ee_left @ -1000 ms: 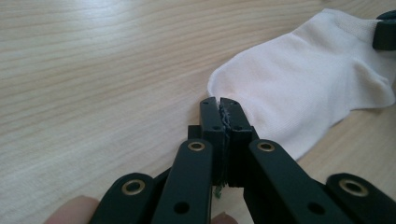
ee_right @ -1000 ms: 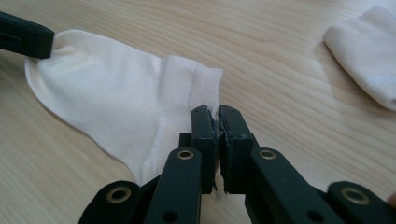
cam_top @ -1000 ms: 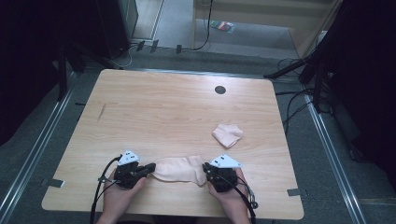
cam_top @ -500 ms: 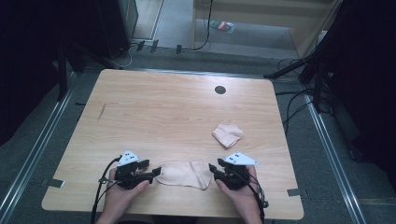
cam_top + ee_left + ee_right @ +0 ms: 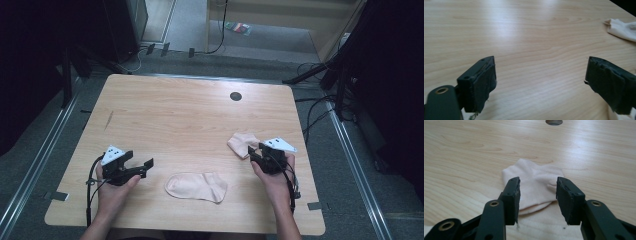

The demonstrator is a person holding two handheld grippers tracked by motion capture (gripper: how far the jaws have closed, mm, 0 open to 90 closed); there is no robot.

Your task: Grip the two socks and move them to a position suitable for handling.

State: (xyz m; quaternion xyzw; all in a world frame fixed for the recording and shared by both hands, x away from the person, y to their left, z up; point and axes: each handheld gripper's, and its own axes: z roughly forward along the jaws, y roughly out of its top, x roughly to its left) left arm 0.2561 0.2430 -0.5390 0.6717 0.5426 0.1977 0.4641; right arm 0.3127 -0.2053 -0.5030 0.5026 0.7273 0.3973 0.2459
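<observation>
risk entry: second sock pickup

item: crumpled sock (image 5: 243, 144) near the worktop (image 5: 190, 115) right edge, just ahead of the right tool (image 5: 261, 154); jaws just opening, half apart, nothing between. flat sock (image 5: 196, 186) lies near the front edge. left tool (image 5: 137, 166) gaping, empty.
hazard: a shallow bite may snag one layer, dragging the sock unevenly.

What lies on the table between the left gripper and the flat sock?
Nothing: in the high view the stretch of table between the left gripper and the flat sock is bare wood.
</observation>
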